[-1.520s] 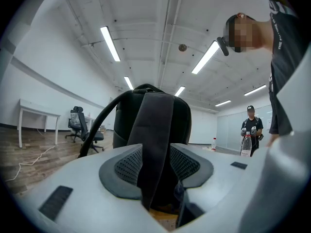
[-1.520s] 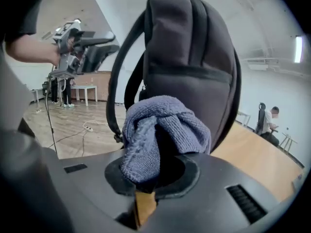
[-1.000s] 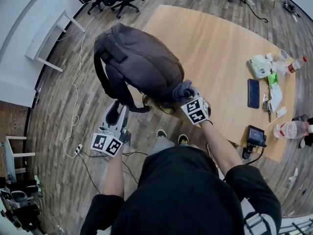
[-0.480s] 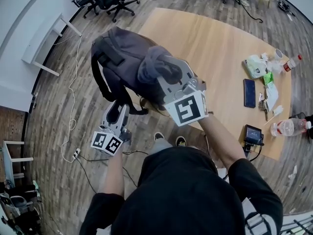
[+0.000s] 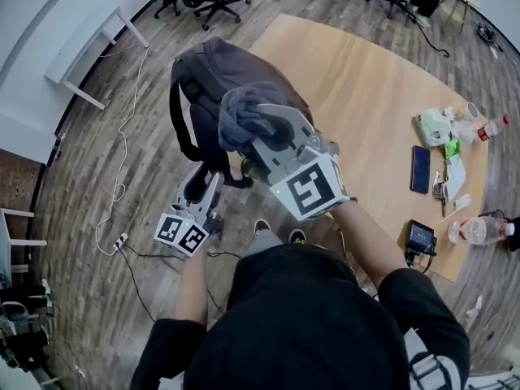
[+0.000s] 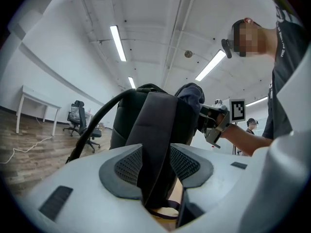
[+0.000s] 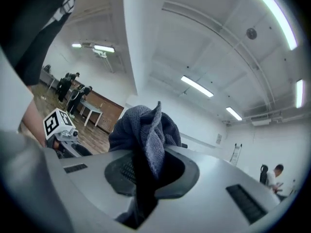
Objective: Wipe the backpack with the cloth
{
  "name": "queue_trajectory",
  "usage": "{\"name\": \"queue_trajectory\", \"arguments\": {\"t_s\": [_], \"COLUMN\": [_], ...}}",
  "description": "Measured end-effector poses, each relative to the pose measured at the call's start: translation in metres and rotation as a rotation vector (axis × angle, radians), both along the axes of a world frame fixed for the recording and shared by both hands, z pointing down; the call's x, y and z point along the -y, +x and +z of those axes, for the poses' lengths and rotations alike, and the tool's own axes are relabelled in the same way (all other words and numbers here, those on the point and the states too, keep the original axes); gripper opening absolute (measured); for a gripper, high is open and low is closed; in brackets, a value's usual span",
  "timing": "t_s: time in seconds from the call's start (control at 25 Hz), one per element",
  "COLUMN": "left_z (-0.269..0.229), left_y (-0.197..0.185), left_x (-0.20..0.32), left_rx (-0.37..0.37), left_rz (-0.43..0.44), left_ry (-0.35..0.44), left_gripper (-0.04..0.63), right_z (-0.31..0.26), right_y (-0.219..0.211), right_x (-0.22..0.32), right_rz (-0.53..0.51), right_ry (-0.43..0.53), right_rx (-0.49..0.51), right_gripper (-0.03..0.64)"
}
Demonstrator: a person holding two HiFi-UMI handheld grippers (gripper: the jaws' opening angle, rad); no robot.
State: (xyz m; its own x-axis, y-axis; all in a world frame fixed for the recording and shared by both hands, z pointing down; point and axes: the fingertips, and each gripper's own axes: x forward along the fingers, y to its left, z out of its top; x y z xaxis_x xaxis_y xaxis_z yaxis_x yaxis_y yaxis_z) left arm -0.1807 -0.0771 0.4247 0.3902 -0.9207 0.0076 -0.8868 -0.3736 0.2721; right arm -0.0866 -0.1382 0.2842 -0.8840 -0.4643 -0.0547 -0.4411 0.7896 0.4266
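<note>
The dark grey fabric backpack (image 5: 236, 71), upright just ahead of the left tongs (image 6: 156, 171), is steadied by its black strap (image 6: 156, 125) clamped between them, apparently so that the bunched blue-grey cloth (image 7: 146, 125) gripped in the closed right tongs (image 7: 146, 176) can be rubbed over its top.

Backpack (image 5: 236, 75): dark grey woven fabric, matt. Strap (image 6: 158, 140): smoother, flat webbing-type cloth. Cloth (image 7: 146, 127): blue-grey, soft, fuzzy knit/terry texture, matt. Left gripper (image 6: 155, 166) & right gripper (image 7: 148, 171): light grey plastic shells, smooth, matt. Pads (image 6: 127, 168): dark, rubbery-looking, dimpled grid. Table (image 5: 366, 80): pale wood, smooth, low sheen. Floor (image 5: 81, 185): grey-brown wood-look planks. Bottle (image 5: 479, 231): clear glossy plastic.
</note>
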Motion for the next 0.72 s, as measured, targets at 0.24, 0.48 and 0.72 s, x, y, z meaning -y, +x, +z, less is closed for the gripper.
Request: {"name": "queue_trajectory", "arguments": {"t_s": [0.24,0.48,0.72], "left_z": [0.003,0.012,0.017], "left_y": [-0.005,0.005,0.01], "left_x": [-0.002,-0.001,-0.004], "left_rx": [-0.02,-0.02,-0.037], "left_rz": [-0.003,0.03,0.032], "left_ry": [-0.006,-0.021,-0.047], "left_gripper": [0.19,0.19,0.19], "right_z": [0.05,0.163,0.196], "right_y": [0.033,0.044,0.047], "right_x": [-0.007,0.002,0.004], "right_rz": [0.016,0.115,0.172], "right_ry": [-0.124,-0.304,-0.299], "right_rx": [0.077,-0.046,0.028], "right_gripper": [0.046,0.048,0.048]}}
